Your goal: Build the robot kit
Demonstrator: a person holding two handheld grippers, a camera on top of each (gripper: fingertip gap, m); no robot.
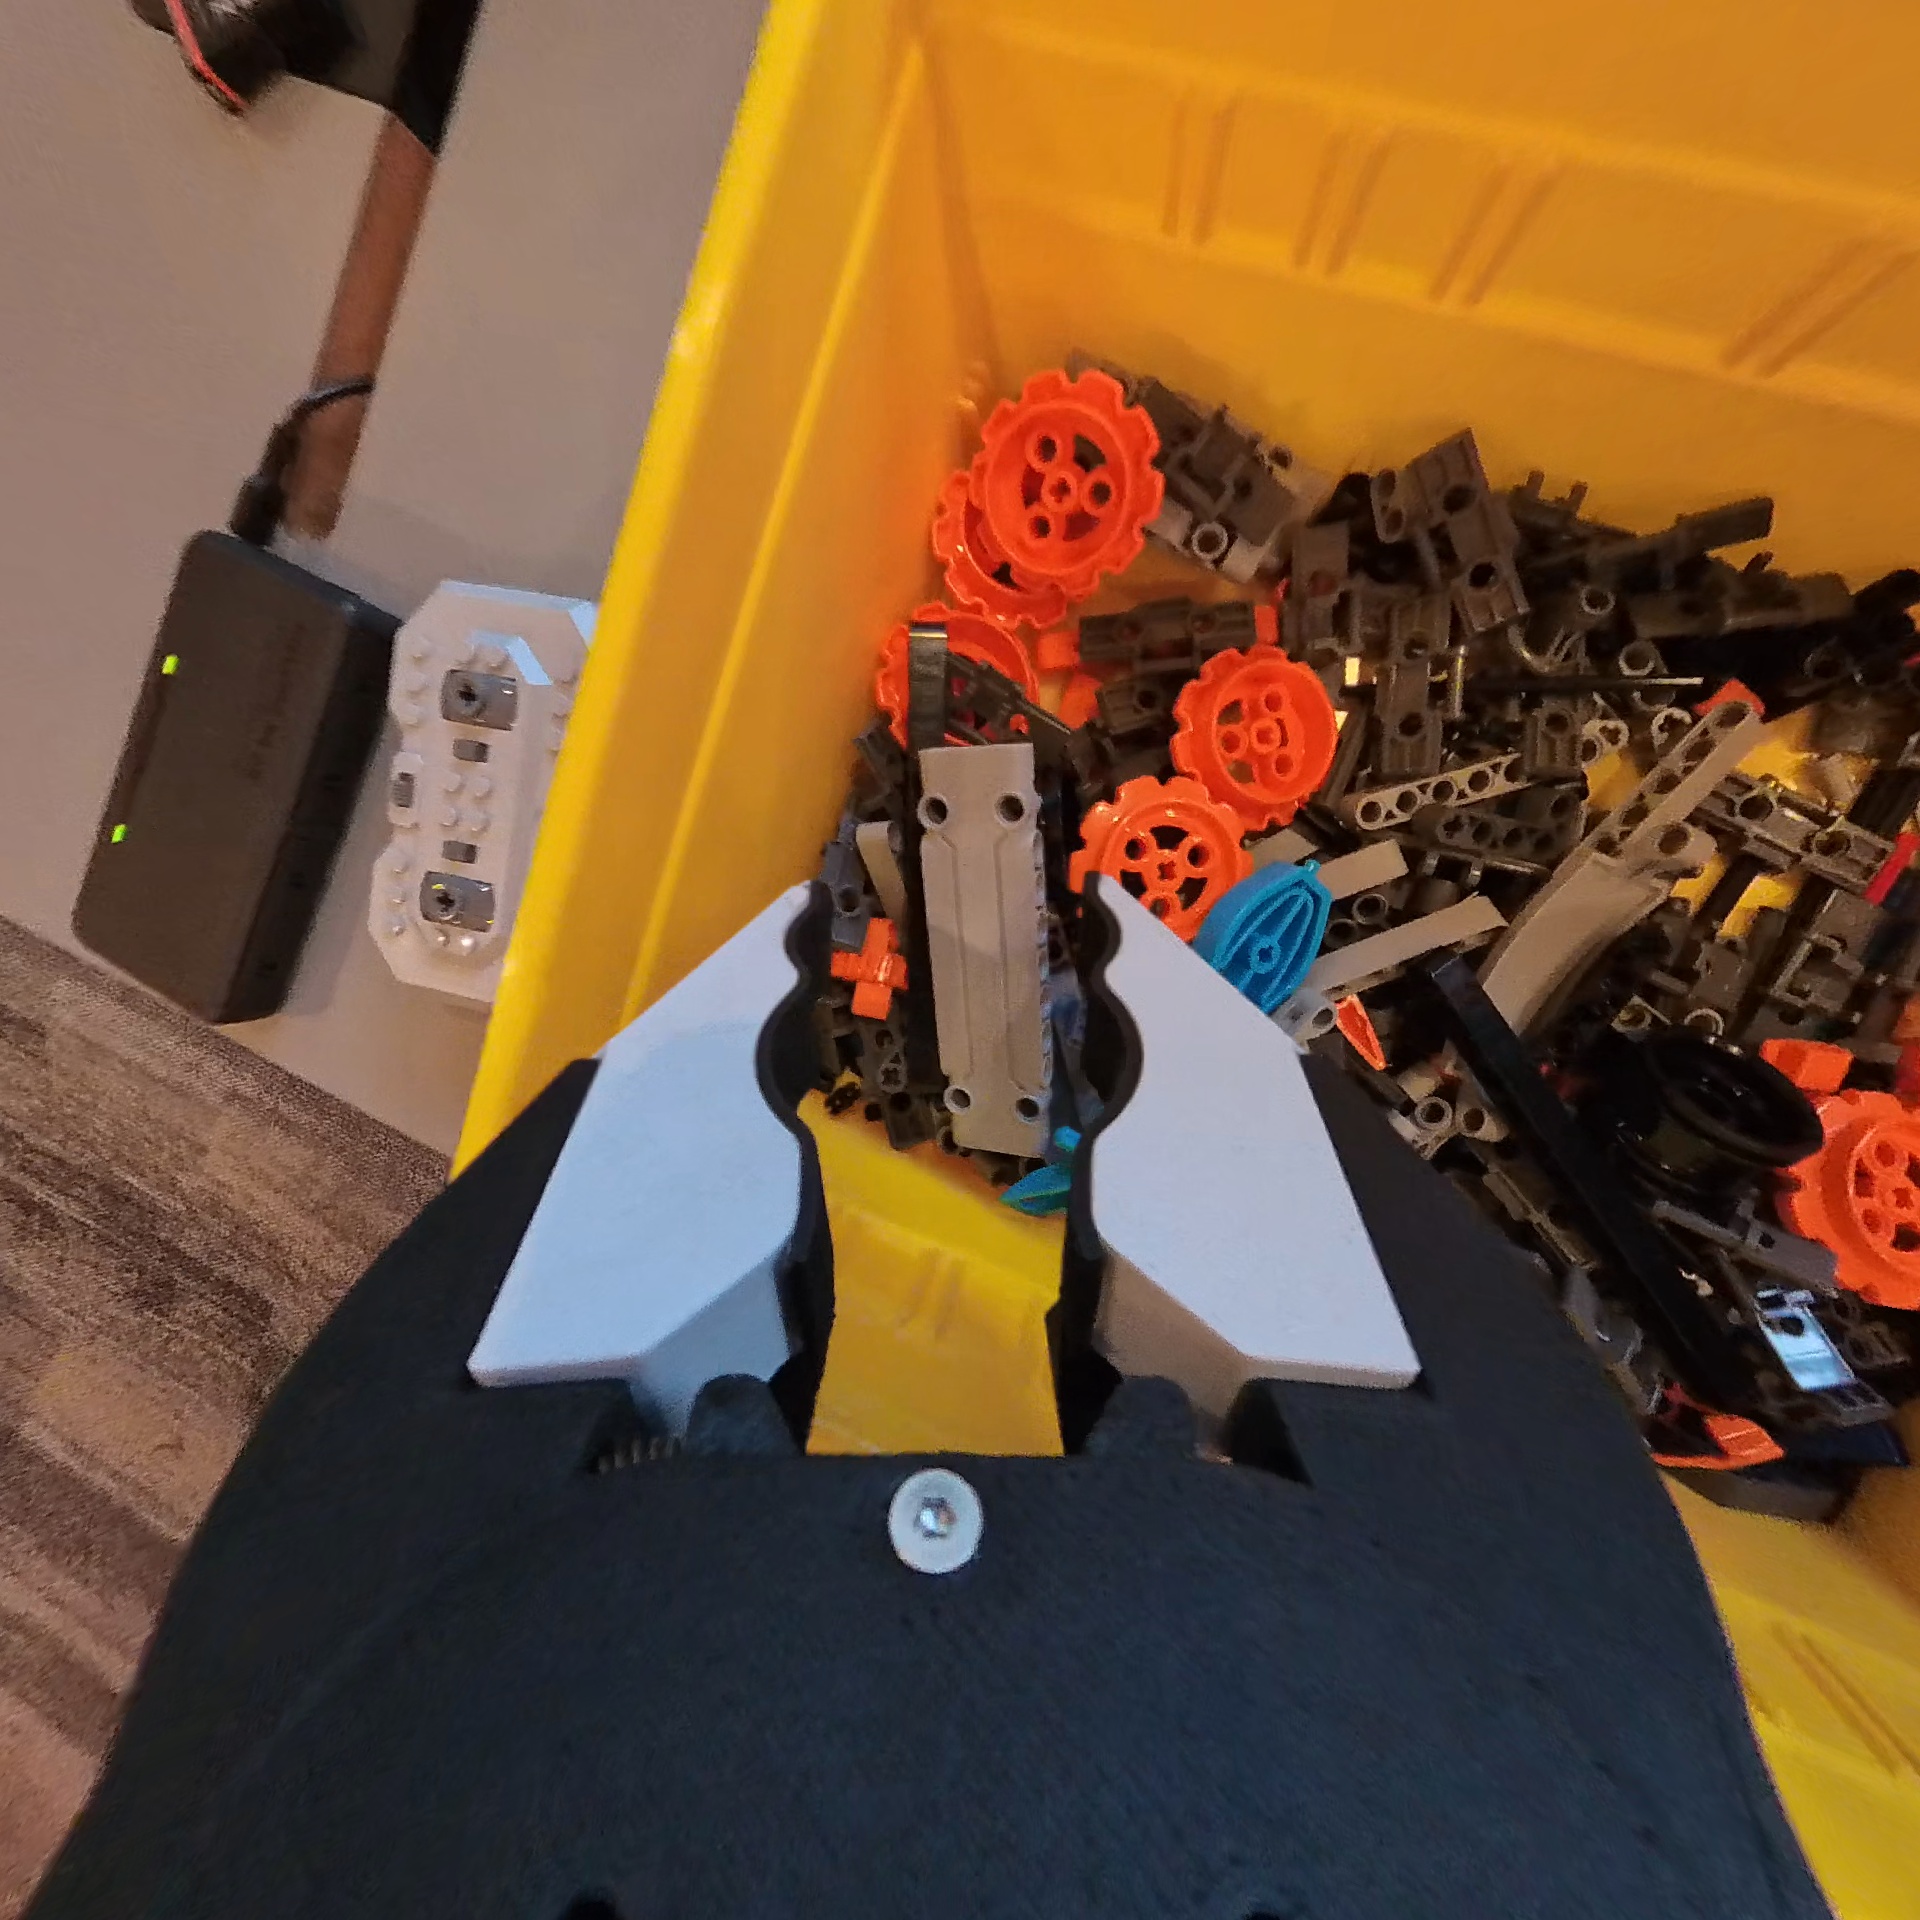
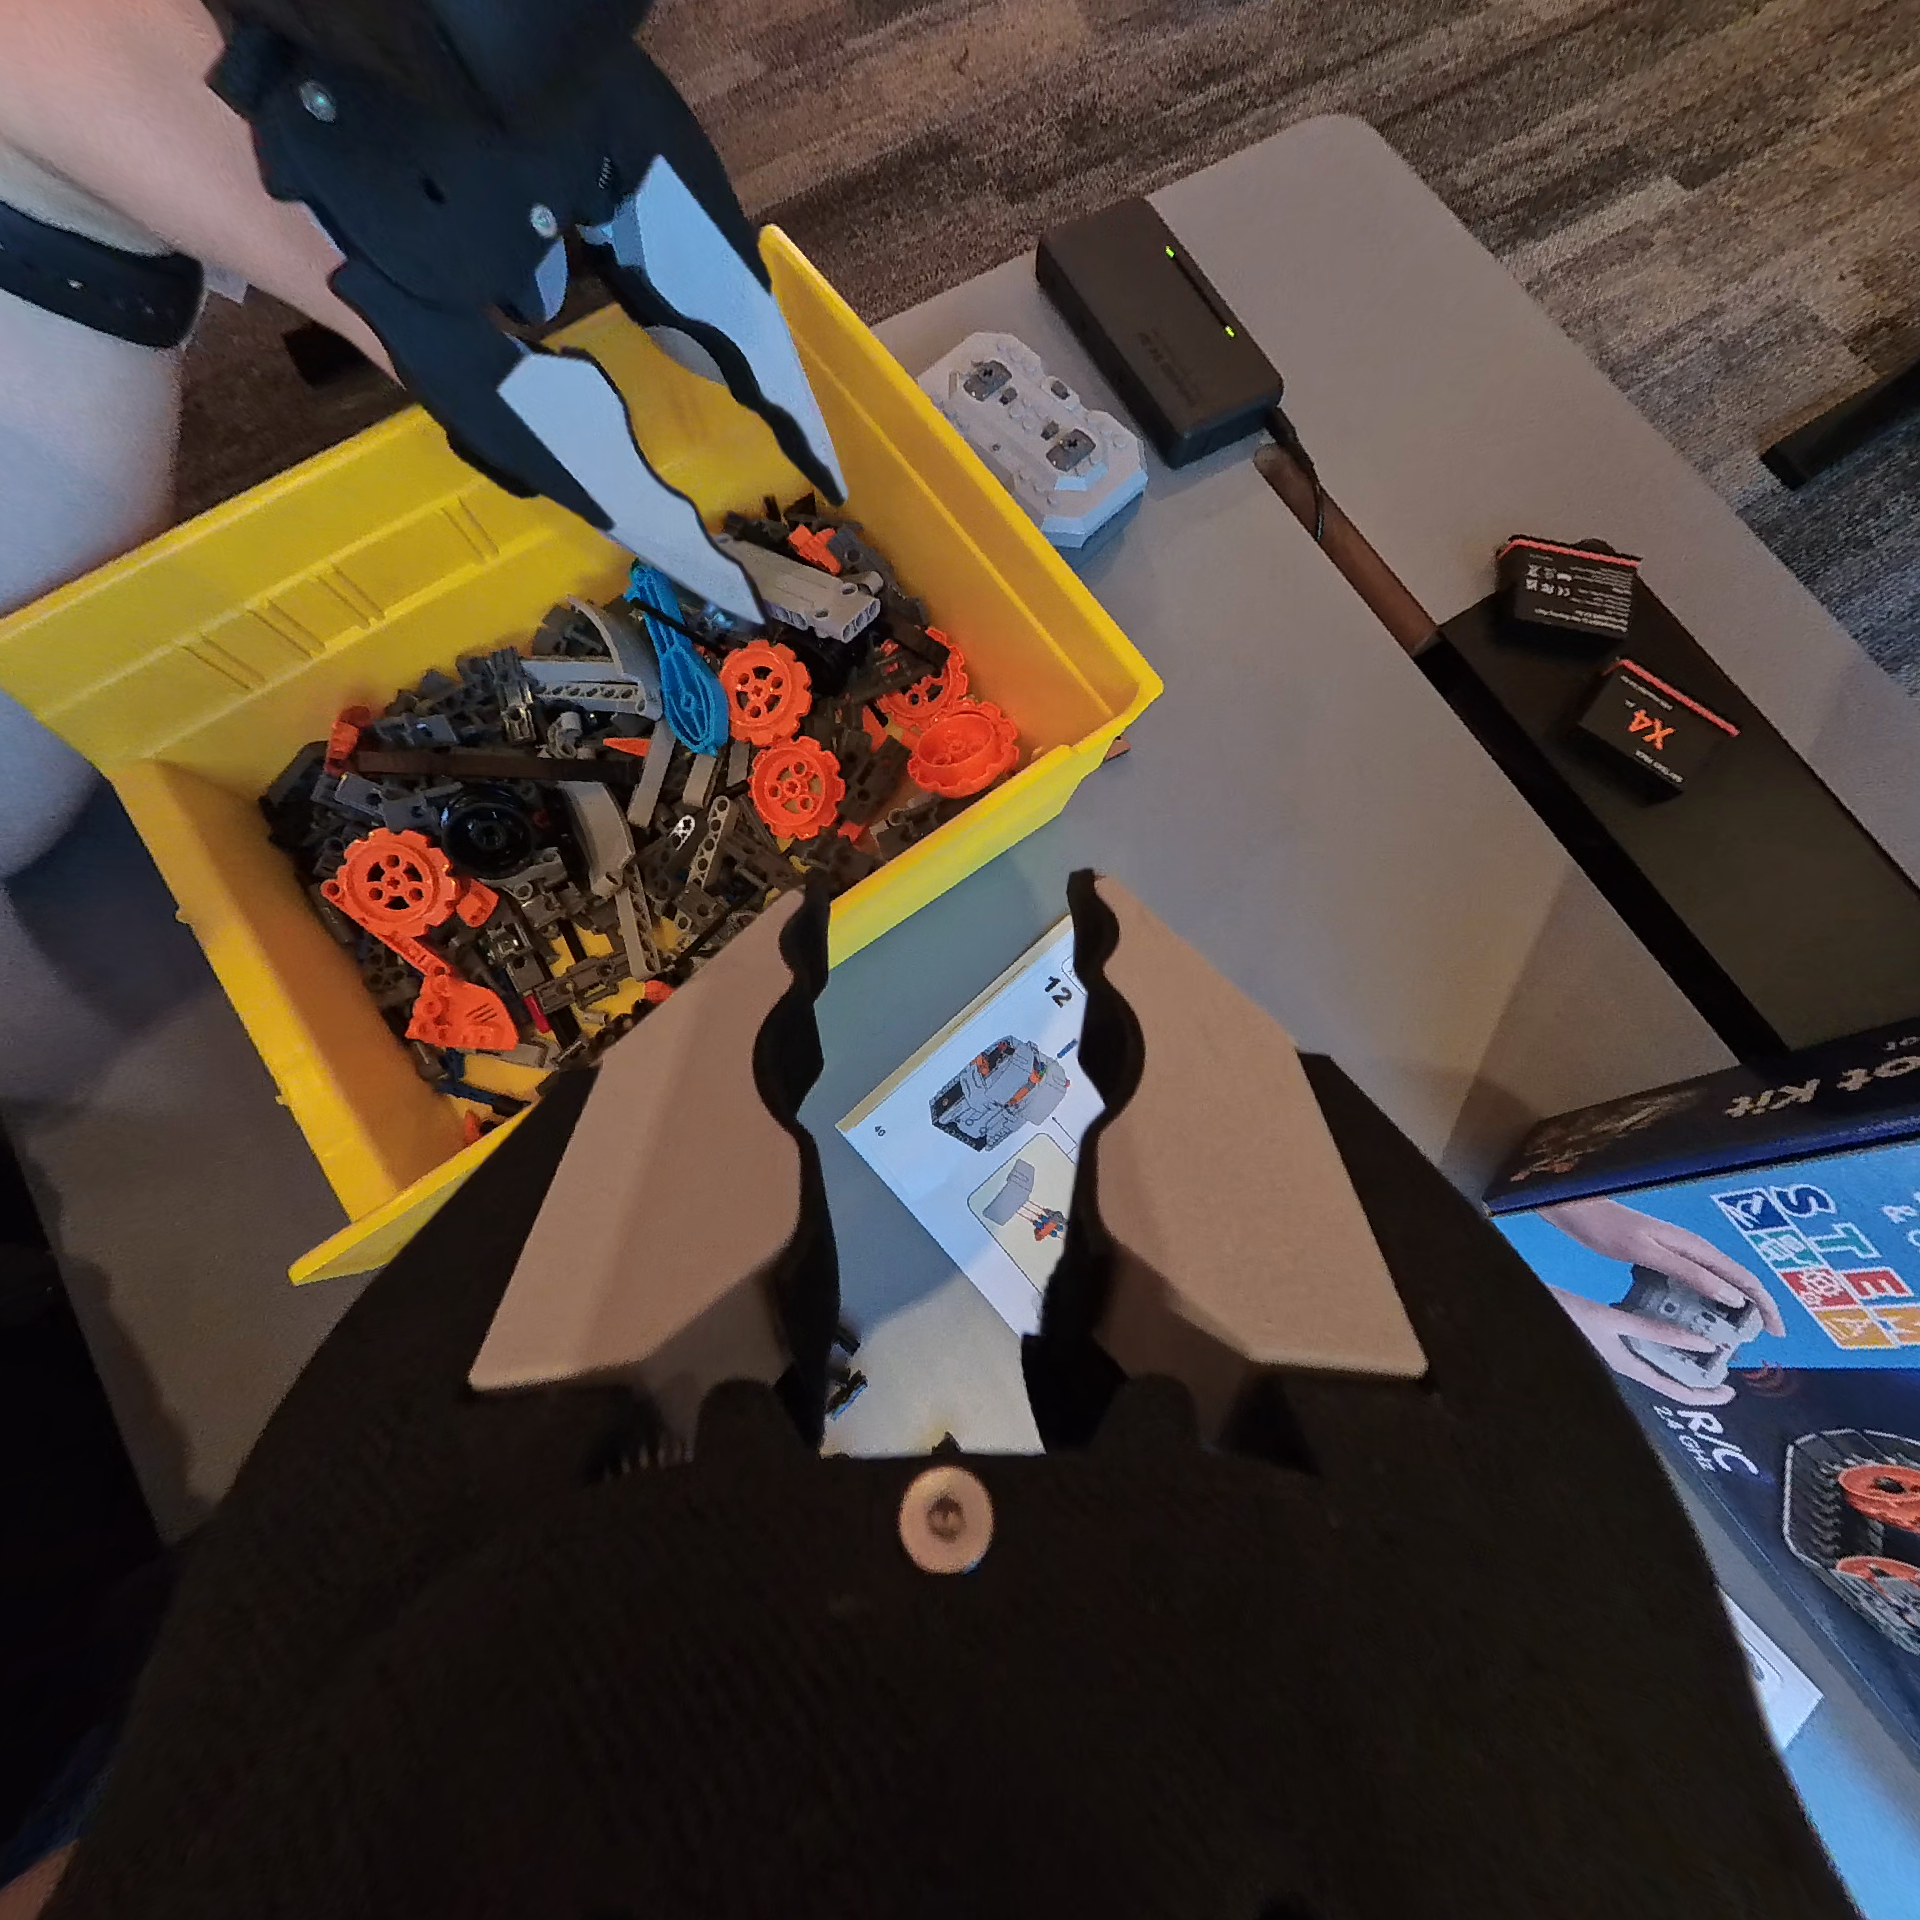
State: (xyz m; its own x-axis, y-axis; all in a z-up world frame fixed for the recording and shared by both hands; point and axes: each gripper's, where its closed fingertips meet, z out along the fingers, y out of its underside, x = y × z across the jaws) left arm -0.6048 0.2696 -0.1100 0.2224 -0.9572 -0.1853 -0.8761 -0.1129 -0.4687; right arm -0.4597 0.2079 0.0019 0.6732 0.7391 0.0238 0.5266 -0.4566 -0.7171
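The grey worktop (image 2: 1299,831) carries everything, and the biggest thing on it is the yellow bin (image 2: 966,582), which in the right wrist view fills the ten o'clock quarter. It holds a loose heap of dark grey and black building pieces (image 2: 582,862) with orange toothed wheels (image 2: 795,787) scattered among them, piled toward one end so bare yellow floor shows at the other.

At four o'clock in that view sits a blue printed kit box (image 2: 1766,1351), and at two o'clock a flat black case (image 2: 1714,883) with two small black packs on top. Beyond the bin, at one o'clock, a black power brick (image 2: 1153,322) with green lights lies beside a white studded controller block (image 2: 1039,436), both kept just outside the bin wall.

The left tongs (image 1: 954,914) reach down into the bin with the jaws parted around a long light grey panel (image 1: 982,935). It lies lengthwise in the gap, though I cannot tell for sure whether the pads already touch it. A blue oval piece (image 1: 1262,930) lies just to their three o'clock.

The right tongs (image 2: 951,904) hang open and empty above the worktop, over an open instruction booklet (image 2: 966,1122), just beside the bin's near wall.
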